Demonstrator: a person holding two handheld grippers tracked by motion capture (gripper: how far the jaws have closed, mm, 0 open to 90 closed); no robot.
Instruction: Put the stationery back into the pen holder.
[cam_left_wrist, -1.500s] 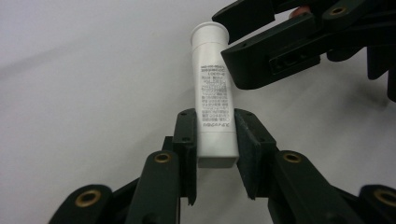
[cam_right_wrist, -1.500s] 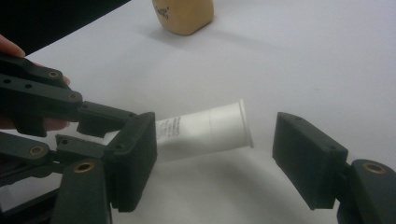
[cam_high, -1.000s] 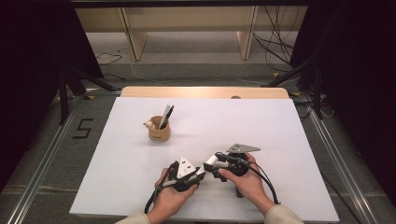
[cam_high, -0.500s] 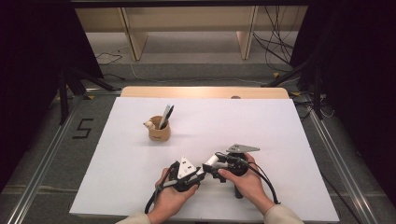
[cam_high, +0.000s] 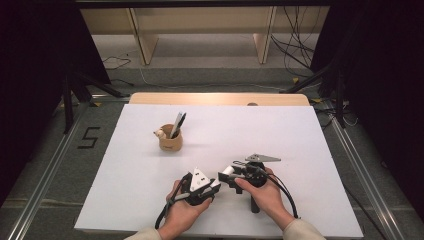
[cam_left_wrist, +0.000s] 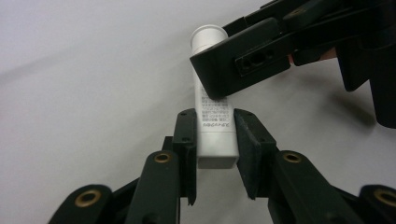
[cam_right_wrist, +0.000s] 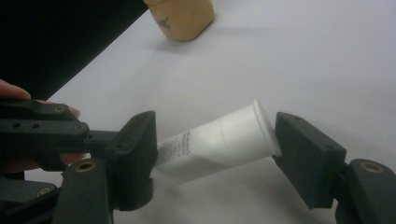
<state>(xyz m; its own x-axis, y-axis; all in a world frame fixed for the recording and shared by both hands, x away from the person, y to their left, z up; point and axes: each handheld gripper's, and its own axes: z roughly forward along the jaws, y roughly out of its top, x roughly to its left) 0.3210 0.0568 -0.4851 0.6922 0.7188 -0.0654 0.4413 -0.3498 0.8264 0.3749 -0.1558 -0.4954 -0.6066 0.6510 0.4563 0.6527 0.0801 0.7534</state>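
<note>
I hold a small white plastic tube with fine grey print (cam_left_wrist: 214, 126) in my left gripper (cam_left_wrist: 215, 140): its fingers (cam_left_wrist: 186, 135) press on both flat sides of the tube's crimped lower end, so they stand narrow and clamped on it. The tube points away from that gripper, its round cap end (cam_right_wrist: 247, 128) lifted just above the white surface (cam_high: 280, 135). My right gripper (cam_right_wrist: 215, 154) straddles that cap end; its fingers (cam_right_wrist: 306, 156) have just been closing but stand wide, one beside the printed body, the other just off the cap's rim, whether touching I cannot tell. Both grippers sit well apart from the tan wooden pen cup (cam_high: 170, 139), on the near side of it, my left gripper nearer the cup.
</note>
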